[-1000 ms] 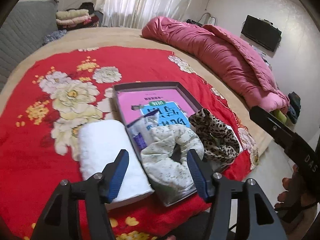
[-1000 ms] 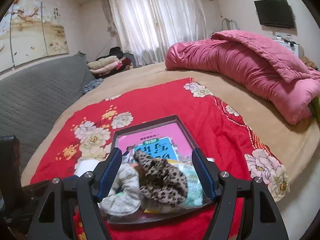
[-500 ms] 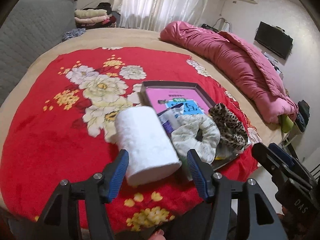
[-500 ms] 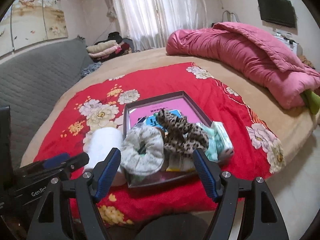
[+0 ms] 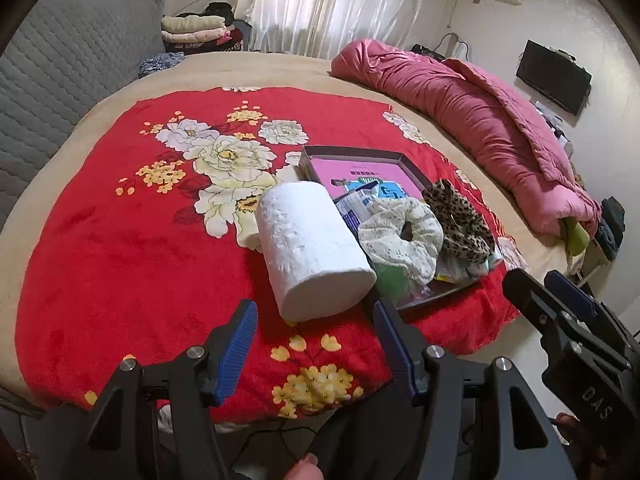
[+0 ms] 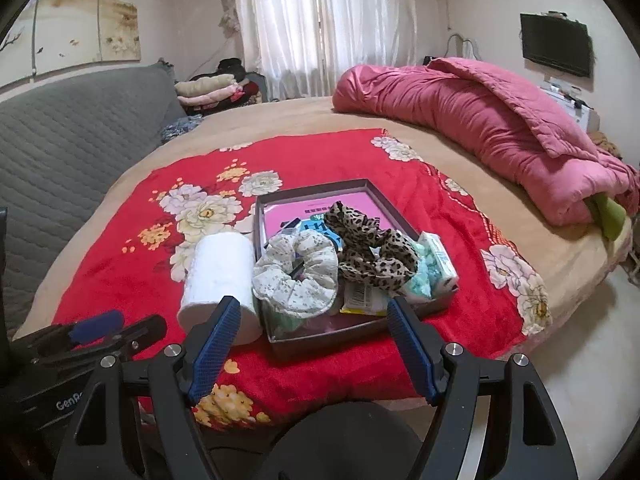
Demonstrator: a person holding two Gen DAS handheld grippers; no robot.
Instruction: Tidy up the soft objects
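Observation:
A dark shallow box (image 6: 436, 302) (image 5: 404, 158) lies on the red flowered blanket (image 5: 120, 240) (image 6: 436, 196). It holds a pale floral scrunchie (image 5: 404, 236) (image 6: 298, 270), a leopard scrunchie (image 5: 456, 218) (image 6: 372, 250), a teal tissue pack (image 6: 436, 264) and a pink booklet (image 5: 352, 172). A white paper roll (image 5: 312, 248) (image 6: 220, 276) lies against the box's left side. My left gripper (image 5: 314, 326) hangs open just short of the roll, with nothing between its fingers. My right gripper (image 6: 314, 322) is open before the box's near edge, also with nothing in it.
A rolled pink quilt (image 6: 480, 116) lies along the bed's right side. A grey quilted sofa back (image 6: 60, 140) stands at left, with folded clothes (image 6: 208, 88) behind. The bed's edge and pale floor (image 6: 580, 360) are at right. A wall TV (image 6: 556, 50) hangs beyond.
Both grippers have drawn back from the box toward the blanket's near edge. The left one has also shifted left, from over the floral scrunchie to facing the roll. Both stayed open.

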